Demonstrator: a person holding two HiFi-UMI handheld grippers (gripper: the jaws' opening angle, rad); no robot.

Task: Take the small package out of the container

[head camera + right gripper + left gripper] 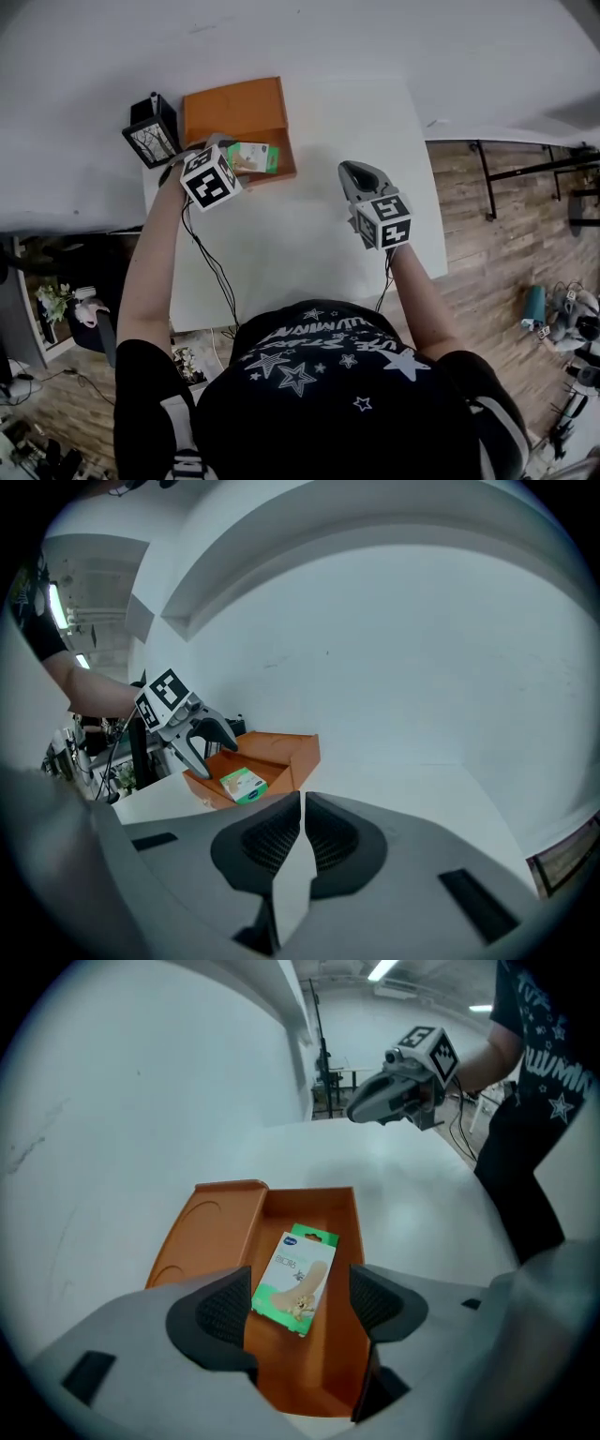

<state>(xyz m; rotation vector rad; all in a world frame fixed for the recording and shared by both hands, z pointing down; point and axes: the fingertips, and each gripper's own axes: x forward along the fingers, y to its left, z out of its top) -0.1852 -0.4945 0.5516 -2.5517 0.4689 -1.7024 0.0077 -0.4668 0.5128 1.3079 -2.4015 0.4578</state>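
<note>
A small green and white package (296,1281) lies in the orange container (330,1358), near the end closest to me. In the head view the package (253,157) sits at the front right of the container (234,112). My left gripper (300,1305) hovers over that end with its jaws wide open; the package shows between the pads, which do not touch it. From the right gripper view, the left gripper (202,747) stands just above the package (244,785). My right gripper (302,832) is shut on nothing, held over the bare table right of the container (295,752).
The white table (309,234) meets a white wall at the back. A black box with a picture on it (152,131) stands just left of the container. The container's orange lid (216,1227) lies open at its left side. Wooden floor lies beyond the table's right edge.
</note>
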